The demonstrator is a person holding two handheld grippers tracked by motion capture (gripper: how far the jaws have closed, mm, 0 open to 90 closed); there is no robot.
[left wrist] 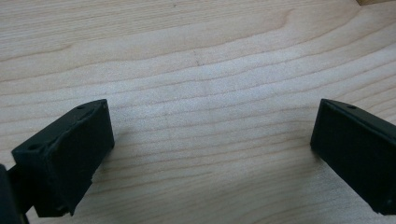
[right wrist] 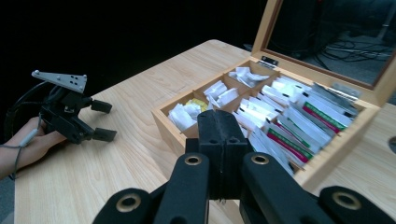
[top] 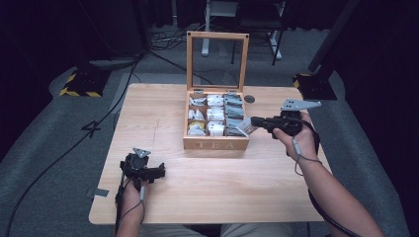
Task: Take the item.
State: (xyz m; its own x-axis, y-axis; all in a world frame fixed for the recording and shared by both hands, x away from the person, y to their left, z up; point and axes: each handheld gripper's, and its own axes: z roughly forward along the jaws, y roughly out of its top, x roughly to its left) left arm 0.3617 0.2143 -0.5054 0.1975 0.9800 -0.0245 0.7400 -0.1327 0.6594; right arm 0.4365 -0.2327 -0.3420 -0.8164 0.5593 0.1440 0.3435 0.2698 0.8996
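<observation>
Tea box [top: 215,143]: I see it at worktop [top: 148,113] centre, lid upright, compartments full of sachets.
Sachet [top: 245,127]: I see it at the box's 3 o'clock wall, pinched at the front right corner.
Right gripper [top: 256,121]: fingers closed on the sachet, I judge; in the right gripper view they meet flat.
Left gripper [top: 159,171]: idle at 7 o'clock, fingers [left wrist: 70,154] apart on nothing.
Step, my judgement: a sachet crossing the rim, direction unknown.
Next: I need the sachet clear of the wall.
</observation>
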